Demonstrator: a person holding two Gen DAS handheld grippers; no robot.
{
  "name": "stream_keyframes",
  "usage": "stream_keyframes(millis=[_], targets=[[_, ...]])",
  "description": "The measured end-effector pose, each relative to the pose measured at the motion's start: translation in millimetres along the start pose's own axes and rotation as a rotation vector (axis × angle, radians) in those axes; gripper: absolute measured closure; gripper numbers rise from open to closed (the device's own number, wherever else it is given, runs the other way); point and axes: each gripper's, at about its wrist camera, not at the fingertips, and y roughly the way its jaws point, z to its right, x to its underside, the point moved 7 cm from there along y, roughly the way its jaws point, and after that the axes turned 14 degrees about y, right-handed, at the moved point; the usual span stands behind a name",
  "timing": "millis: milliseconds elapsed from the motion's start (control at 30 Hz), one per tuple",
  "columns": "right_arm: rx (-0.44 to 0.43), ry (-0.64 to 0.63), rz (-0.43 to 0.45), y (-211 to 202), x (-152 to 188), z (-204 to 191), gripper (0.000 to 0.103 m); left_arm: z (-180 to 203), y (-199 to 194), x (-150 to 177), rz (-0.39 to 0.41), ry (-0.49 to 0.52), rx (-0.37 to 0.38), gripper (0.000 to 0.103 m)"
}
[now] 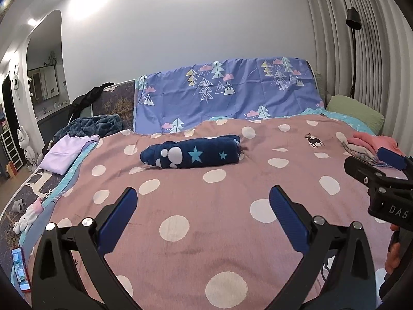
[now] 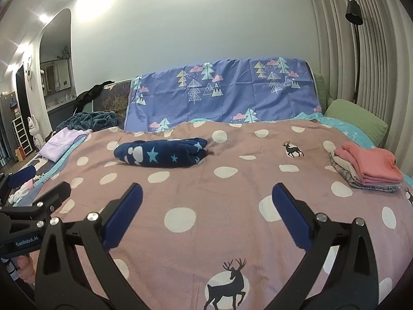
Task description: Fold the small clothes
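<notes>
A folded navy garment with stars and white paw prints (image 1: 192, 154) lies on the pink polka-dot bedspread (image 1: 180, 206), well ahead of both grippers; it also shows in the right wrist view (image 2: 161, 155). My left gripper (image 1: 202, 193) is open and empty, hovering over the bedspread. My right gripper (image 2: 206, 190) is open and empty too, beside the left one; its side shows in the left wrist view (image 1: 382, 178). A stack of folded clothes with a pink one on top (image 2: 367, 166) sits at the right of the bed.
A lilac folded cloth (image 1: 64, 152) and a dark blue crumpled blanket (image 1: 95, 125) lie at the far left. A purple tree-print sheet (image 1: 227, 95) drapes the headboard. A green pillow (image 2: 357, 117) is at the far right. A phone (image 1: 20, 268) lies at the left bed edge.
</notes>
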Motion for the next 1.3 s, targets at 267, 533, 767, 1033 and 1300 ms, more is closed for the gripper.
stream_keyframes(millis=[267, 533, 767, 1033, 1300], targets=[[-0.004, -0.005, -0.006, -3, 3, -4, 0.002, -1, -6, 9, -0.017, -0.003, -0.004, 0.001], [0.01, -0.024, -0.022, -6, 9, -7, 0.002, 1, -6, 13, -0.032, -0.005, 0.009, 0.001], [0.019, -0.029, -0.042, -5, 12, -6, 0.002, 6, -5, 15, -0.045, -0.003, 0.018, 0.001], [0.025, -0.038, -0.054, -2, 15, -6, 0.002, 7, -3, 15, -0.049, -0.004, 0.026, 0.001], [0.035, -0.041, -0.063, 1, 17, -5, 0.002, 8, 3, 21, -0.07, -0.012, 0.038, 0.001]])
